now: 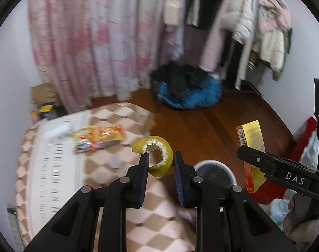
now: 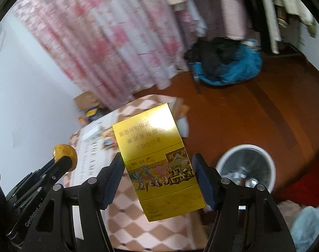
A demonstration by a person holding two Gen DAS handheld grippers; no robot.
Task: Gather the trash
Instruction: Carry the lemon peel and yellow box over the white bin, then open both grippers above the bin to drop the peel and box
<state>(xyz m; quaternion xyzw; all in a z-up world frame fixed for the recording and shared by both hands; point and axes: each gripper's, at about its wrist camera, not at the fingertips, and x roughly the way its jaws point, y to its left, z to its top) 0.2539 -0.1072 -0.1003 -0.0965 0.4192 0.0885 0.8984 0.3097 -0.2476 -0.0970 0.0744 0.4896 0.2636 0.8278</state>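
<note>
Behind everything we see one pink floral curtain (image 1: 81,48) hanging to a reddish-brown wooden floor (image 1: 218,119), with a heap of blue and black clothing (image 1: 188,88) far across it. Near left, one table under a pink-and-tan checked cloth (image 1: 109,189) carries one orange-yellow snack wrapper (image 1: 98,138), lying flat with its long axis running left to right.

We count two pieces of trash lifted off the table. Our left gripper (image 1: 161,163) pinches one curled strip of yellow citrus peel (image 1: 159,155) at the strip's lower end; the curl arcs up and leftward, white pith facing inward. Our right gripper (image 2: 157,172) clamps one flat gold cardboard carton (image 2: 155,159) by its two long edges, long axis running near to far and tilted slightly left at the far end, printed face toward the camera.

One round white waste bin (image 2: 246,170) stands on the floor, just right of the table, below and to the right of both grippers.
</note>
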